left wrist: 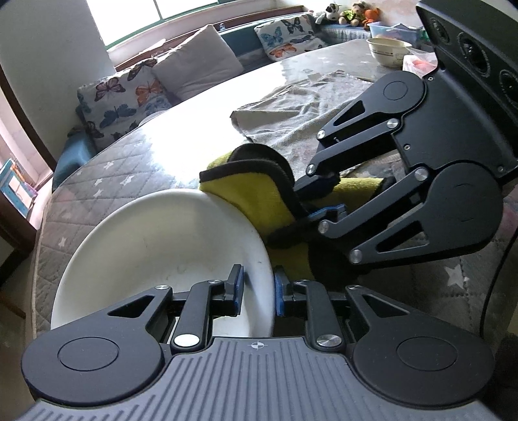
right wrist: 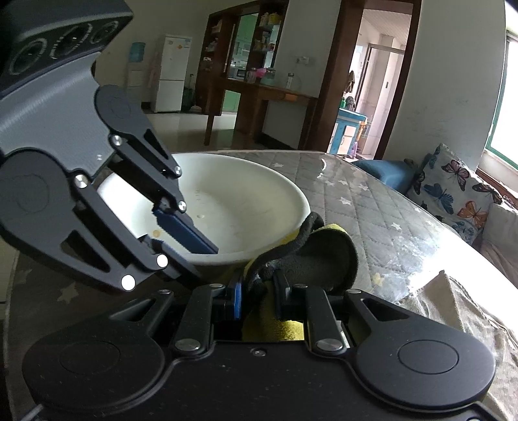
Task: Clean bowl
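A white bowl [left wrist: 168, 246] sits on the quilted table; it also shows in the right wrist view [right wrist: 246, 207] with small specks inside. My left gripper [left wrist: 258, 288] is shut on the bowl's near rim, one pad inside and one outside; in the right wrist view it [right wrist: 191, 246] comes in from the left. My right gripper [right wrist: 257, 293] is shut on a folded yellow cloth with black edging [right wrist: 310, 252], held just outside the bowl's rim. In the left wrist view the right gripper [left wrist: 319, 200] holds the cloth [left wrist: 252, 191] against the bowl's far right edge.
A grey towel [left wrist: 301, 107] lies on the table behind the cloth. A second cream bowl [left wrist: 388, 50] and a plastic box [left wrist: 393, 30] stand at the far right. Butterfly cushions [left wrist: 123, 100] line a bench beyond the table [right wrist: 372, 200].
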{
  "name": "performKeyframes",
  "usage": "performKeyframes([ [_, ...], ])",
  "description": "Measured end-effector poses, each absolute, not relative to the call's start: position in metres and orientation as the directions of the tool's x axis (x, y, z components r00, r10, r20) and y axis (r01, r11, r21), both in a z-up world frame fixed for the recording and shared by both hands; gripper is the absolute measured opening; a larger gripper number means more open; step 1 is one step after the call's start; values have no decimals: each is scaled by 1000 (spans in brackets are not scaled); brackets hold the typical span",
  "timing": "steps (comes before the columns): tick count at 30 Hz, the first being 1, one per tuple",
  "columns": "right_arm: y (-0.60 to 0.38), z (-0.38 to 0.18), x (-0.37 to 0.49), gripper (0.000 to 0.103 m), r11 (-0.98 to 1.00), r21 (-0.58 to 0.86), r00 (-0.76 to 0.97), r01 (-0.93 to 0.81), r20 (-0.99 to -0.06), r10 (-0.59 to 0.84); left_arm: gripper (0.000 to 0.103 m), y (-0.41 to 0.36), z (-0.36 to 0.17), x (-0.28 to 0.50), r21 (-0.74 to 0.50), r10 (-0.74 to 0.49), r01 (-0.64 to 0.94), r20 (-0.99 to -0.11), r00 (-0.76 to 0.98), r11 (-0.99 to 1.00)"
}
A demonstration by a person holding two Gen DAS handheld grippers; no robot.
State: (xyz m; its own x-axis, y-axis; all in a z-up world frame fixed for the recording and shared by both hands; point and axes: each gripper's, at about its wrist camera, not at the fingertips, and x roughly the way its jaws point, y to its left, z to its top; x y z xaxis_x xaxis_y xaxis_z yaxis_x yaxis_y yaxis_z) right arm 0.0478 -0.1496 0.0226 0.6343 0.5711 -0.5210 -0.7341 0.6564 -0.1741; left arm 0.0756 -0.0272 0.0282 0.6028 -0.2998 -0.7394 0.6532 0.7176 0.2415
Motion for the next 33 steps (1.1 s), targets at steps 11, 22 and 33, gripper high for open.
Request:
performKeyframes([
  [11, -146, 25, 41, 20, 655, -170, 631, -736, -523, 573, 18, -25, 25, 69, 242, -307, 665, -742, 596, 706],
  [22, -141, 22, 48, 20, 657, -193, 642, -729, -526, 558, 18, -23, 24, 68, 236, -317, 675, -744, 589, 700],
  [33, -139, 18, 57, 20, 657, -211, 650, -724, -527, 548, 18, -20, 22, 63, 237, -320, 685, -748, 581, 688],
])
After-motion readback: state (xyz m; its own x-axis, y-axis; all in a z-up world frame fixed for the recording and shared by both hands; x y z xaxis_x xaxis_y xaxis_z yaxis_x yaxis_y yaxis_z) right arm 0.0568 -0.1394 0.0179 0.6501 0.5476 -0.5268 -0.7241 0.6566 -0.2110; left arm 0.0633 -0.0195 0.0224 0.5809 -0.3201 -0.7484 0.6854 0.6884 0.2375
